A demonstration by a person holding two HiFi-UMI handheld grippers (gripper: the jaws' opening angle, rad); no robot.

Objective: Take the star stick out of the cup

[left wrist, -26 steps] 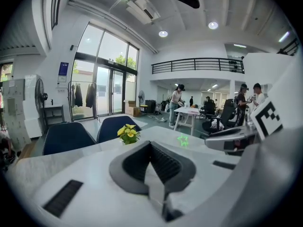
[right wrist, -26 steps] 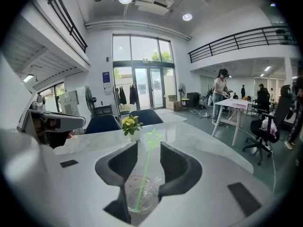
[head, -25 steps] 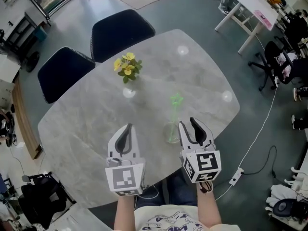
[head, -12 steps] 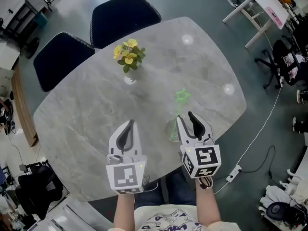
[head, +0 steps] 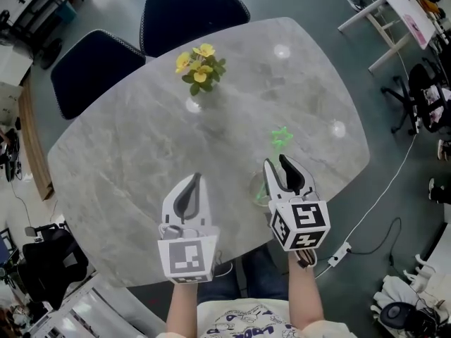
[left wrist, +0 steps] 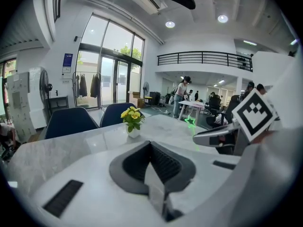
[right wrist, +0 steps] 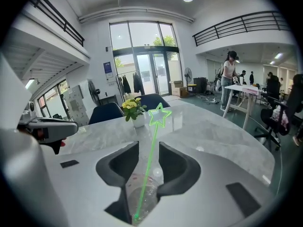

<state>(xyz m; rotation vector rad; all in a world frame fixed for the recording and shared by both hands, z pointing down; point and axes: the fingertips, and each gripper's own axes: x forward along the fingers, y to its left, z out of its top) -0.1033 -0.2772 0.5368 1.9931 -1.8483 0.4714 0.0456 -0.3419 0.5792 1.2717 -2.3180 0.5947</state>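
Note:
A clear plastic cup (head: 258, 191) stands near the table's front edge, and a green star stick (head: 281, 136) leans in it, its star end up and away from me. My right gripper (head: 280, 169) is at the cup. In the right gripper view the cup (right wrist: 142, 193) sits low between the jaws and the star (right wrist: 160, 115) rises above them. The right gripper (right wrist: 148, 155) is closing, and I see no pad pressing on the cup. My left gripper (head: 192, 189) hovers to the cup's left, and its jaws (left wrist: 150, 146) are together on nothing.
A small white vase of yellow flowers (head: 201, 67) stands at the far side of the grey marble table (head: 120, 153). Two dark chairs (head: 194, 13) (head: 91, 69) are tucked in behind it. A cable and plug (head: 337, 255) lie on the floor to the right.
The head camera has drifted, so the table sits slightly differently in frame. Both grippers keep much the same place relative to the cup, and the star stick still leans in it.

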